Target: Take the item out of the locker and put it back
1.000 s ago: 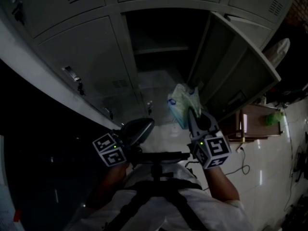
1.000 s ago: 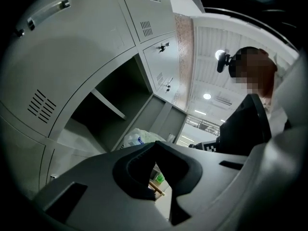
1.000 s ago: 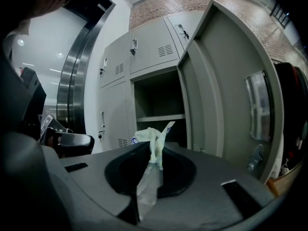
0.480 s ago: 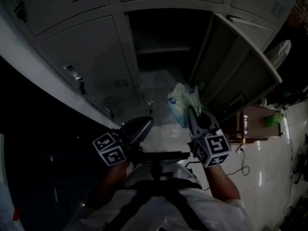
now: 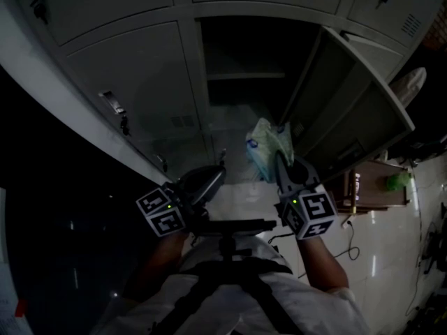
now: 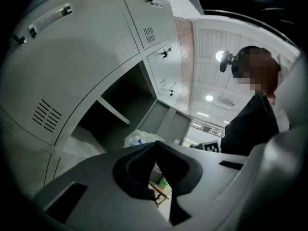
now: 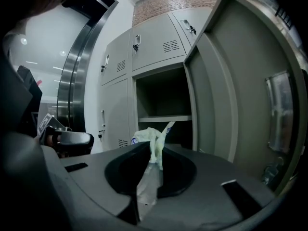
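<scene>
Right gripper (image 7: 152, 159) is clamped tight on the bunched neck of the plastic bag (image 7: 150, 139), which hangs just outside the open locker (image 5: 244, 75). It looks light, limp and slippery, so that gathered top seems the safest hold. Left gripper (image 6: 156, 146) is closed and empty.

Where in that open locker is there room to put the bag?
Bare room shows above the shelf, between the locker's side walls, and on its floor beneath. The only crowding is the bag itself in the right tongs.
</scene>
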A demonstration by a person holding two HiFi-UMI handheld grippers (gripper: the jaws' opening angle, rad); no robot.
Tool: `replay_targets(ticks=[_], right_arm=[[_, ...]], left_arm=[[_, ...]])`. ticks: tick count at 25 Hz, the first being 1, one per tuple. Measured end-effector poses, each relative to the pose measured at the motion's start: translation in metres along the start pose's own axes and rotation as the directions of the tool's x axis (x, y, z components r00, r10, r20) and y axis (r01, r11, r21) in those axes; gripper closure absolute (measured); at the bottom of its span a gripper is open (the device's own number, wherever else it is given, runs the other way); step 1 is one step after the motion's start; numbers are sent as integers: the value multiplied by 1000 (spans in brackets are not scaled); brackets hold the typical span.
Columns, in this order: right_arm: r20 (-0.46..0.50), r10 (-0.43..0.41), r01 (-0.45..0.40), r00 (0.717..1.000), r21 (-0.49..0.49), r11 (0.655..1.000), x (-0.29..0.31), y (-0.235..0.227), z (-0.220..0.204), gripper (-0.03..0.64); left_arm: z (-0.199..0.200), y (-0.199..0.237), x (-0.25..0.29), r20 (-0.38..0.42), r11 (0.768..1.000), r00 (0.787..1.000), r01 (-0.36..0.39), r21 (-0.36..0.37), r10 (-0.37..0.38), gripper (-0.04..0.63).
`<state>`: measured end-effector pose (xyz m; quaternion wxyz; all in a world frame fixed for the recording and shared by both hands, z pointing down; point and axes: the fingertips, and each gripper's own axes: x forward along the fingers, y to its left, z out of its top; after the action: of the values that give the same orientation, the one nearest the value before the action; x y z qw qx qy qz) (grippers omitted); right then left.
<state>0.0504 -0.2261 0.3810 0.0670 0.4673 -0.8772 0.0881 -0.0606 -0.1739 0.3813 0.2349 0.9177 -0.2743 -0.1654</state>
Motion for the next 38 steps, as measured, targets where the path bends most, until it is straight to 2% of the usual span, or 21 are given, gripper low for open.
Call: replay_targets(ticks=[5, 16, 26, 38], right_arm=[[9, -10, 10, 1000, -38, 999, 9, -5, 6, 604], [79, -41, 51, 996, -139, 989, 49, -20, 56, 604], [100, -81, 98, 992, -178, 979, 103, -38, 101, 604], [141, -44, 70, 989, -186, 980, 128, -33, 143, 604]], left_arm=[[4, 11, 4, -9, 1000, 1000, 12, 20, -12, 598], [33, 7, 39, -22, 991, 995, 97, 91, -95, 598], [49, 9, 55, -32, 984, 992, 122, 126, -119, 598], [65, 19, 55, -25, 983, 991, 132, 128, -130, 598]])
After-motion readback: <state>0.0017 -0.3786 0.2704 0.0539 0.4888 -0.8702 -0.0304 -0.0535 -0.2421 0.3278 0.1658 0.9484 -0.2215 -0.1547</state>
